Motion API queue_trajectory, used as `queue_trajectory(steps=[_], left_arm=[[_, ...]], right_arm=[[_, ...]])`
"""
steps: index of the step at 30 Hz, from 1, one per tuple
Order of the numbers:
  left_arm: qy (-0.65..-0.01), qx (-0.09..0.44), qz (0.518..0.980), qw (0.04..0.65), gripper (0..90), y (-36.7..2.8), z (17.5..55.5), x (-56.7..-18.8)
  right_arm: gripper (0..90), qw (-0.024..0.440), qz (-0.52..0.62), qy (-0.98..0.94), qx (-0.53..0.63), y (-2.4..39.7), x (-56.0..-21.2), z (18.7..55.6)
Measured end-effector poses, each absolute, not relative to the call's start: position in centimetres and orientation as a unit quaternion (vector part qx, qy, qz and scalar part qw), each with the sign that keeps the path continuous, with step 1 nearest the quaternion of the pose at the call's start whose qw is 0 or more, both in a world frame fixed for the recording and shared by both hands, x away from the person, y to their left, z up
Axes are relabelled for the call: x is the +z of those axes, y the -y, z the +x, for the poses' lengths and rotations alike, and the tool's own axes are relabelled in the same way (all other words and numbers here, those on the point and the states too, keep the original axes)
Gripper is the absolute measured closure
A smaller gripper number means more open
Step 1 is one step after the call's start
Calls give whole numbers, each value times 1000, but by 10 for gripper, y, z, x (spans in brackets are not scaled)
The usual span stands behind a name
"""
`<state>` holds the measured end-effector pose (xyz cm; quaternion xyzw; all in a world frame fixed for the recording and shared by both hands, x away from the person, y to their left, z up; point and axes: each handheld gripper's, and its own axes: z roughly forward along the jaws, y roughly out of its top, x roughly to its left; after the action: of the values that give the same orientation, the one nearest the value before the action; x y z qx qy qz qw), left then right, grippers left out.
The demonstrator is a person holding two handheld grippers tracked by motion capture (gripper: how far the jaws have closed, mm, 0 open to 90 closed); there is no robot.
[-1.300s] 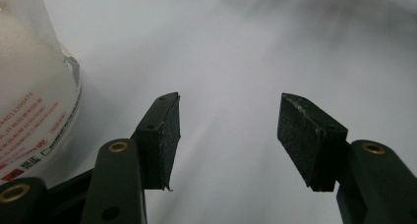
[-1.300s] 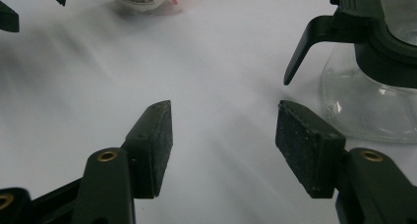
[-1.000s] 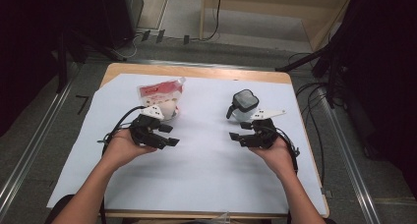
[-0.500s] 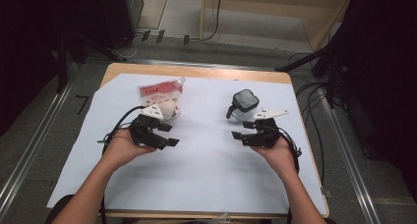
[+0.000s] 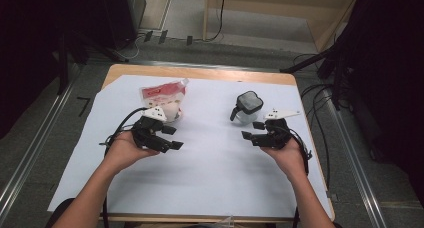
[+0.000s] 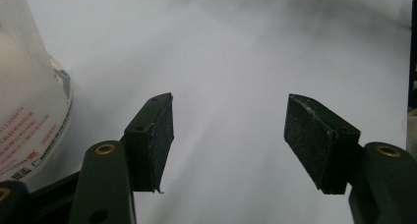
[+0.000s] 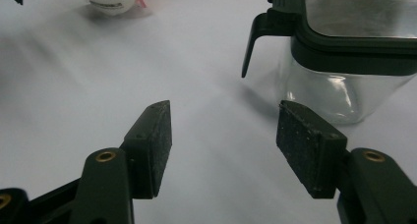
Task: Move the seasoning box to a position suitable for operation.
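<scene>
High view: both tools, left tool (image 5: 167,137) and right tool (image 5: 254,132), stand apart, empty. Soft bag (image 5: 165,95) crumples, so pinch its top; glass jar (image 5: 247,108) is slippery, so take its handle.

White sheet (image 5: 210,173) covers most of wood table (image 5: 200,73). Metal rails (image 5: 30,153) on floor both sides. Wood frame (image 5: 280,8) behind table, cables (image 5: 320,95) on floor at right, dark gear top left.
</scene>
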<state>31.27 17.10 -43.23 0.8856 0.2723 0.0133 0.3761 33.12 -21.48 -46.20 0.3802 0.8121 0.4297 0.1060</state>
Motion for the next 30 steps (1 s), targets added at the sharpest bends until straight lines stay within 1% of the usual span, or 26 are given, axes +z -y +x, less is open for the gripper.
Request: queue_trajectory(steps=[8,15,16,17,18,19,22,23,24,25,30], left_arm=[[-271,14,886,376,365,-170,311,-431],[-270,13,888,372,362,-169,311,-431],[-269,12,888,373,360,-169,311,-431],[-269,12,888,373,360,-169,311,-431],[-268,12,889,370,359,-168,310,-431],[-269,12,889,370,359,-168,310,-432],[-270,11,889,370,358,-168,309,-432],[-270,11,889,370,358,-168,309,-432],[-270,11,889,370,358,-168,309,-432],[-271,12,889,370,358,-168,309,-432],[-268,12,890,368,358,-167,309,-433]], right_arm=[[373,120,401,-803,425,228,-465,340],[356,121,426,-790,424,237,-471,351],[335,126,435,-784,424,240,-473,356],[335,126,435,-784,424,240,-473,356],[299,124,446,-779,423,242,-475,360],[286,125,451,-776,422,242,-476,361],[209,130,465,-767,423,242,-478,365],[209,130,465,-767,423,242,-478,365],[186,131,467,-765,423,241,-479,366],[142,143,471,-764,418,239,-481,369],[133,150,481,-760,410,233,-489,377]])
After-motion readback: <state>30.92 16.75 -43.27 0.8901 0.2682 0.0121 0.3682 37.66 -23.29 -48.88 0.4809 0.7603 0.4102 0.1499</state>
